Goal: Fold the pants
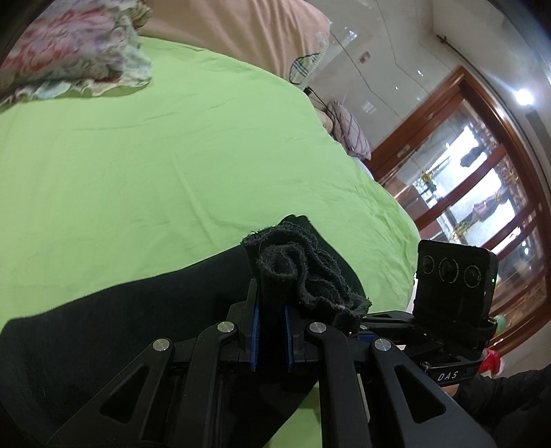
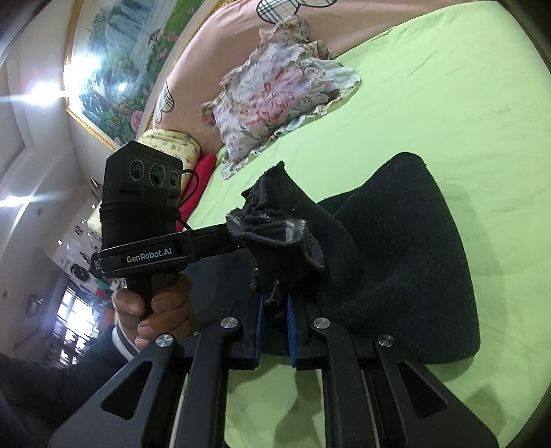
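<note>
Black pants (image 1: pixel 120 331) lie on the green bed sheet (image 1: pixel 155 155). My left gripper (image 1: pixel 271 310) is shut on a bunched, frayed edge of the pants (image 1: pixel 296 268), lifted off the sheet. My right gripper (image 2: pixel 275 310) is shut on another bunched edge of the same pants (image 2: pixel 275 234); the rest of the pants (image 2: pixel 413 258) drapes down onto the sheet (image 2: pixel 447 103) to the right. The left gripper shows in the right wrist view (image 2: pixel 237 237), right beside the right gripper's bunch. The right gripper's body shows in the left wrist view (image 1: pixel 451 286).
A floral pillow (image 2: pixel 275 100) lies on the sheet beyond the pants, also in the left wrist view (image 1: pixel 69 58). A pink headboard (image 1: pixel 241 31) is behind. A wooden-framed glass door (image 1: pixel 482 206) stands past the bed's edge. A red item (image 2: pixel 199 186) lies by the bed.
</note>
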`<action>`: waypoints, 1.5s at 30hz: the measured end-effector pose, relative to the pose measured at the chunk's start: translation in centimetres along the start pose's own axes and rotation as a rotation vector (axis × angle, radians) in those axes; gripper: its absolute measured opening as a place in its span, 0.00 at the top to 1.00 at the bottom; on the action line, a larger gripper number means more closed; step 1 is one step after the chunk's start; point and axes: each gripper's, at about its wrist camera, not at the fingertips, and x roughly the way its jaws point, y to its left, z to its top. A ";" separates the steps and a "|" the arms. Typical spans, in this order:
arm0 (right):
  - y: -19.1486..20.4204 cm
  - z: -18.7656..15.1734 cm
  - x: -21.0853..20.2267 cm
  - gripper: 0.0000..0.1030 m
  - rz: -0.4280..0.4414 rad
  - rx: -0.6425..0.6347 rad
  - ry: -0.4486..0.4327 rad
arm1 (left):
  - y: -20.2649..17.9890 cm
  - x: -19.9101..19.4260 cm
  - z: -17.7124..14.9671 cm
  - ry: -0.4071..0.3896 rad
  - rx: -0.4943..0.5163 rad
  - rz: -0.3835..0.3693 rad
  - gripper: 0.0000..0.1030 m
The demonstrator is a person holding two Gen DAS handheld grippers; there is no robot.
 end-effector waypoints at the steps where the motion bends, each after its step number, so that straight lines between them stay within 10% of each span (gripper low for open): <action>1: 0.1 0.0 0.0 0.87 -0.008 -0.007 0.003 | 0.3 0.2 0.2 -0.002 -0.010 -0.002 0.90; 8: 0.8 -0.2 1.3 0.83 -0.054 -0.044 0.039 | 2.4 -1.1 -1.6 -0.023 -0.082 0.028 0.90; 15: 2.3 -0.7 2.4 0.50 -0.028 -0.085 0.067 | 3.8 -4.3 -3.9 -0.088 -0.160 0.073 0.91; 45: 11.0 0.7 6.2 0.46 0.091 -0.281 0.155 | 6.8 -22.0 -18.3 -0.501 -0.625 0.367 0.60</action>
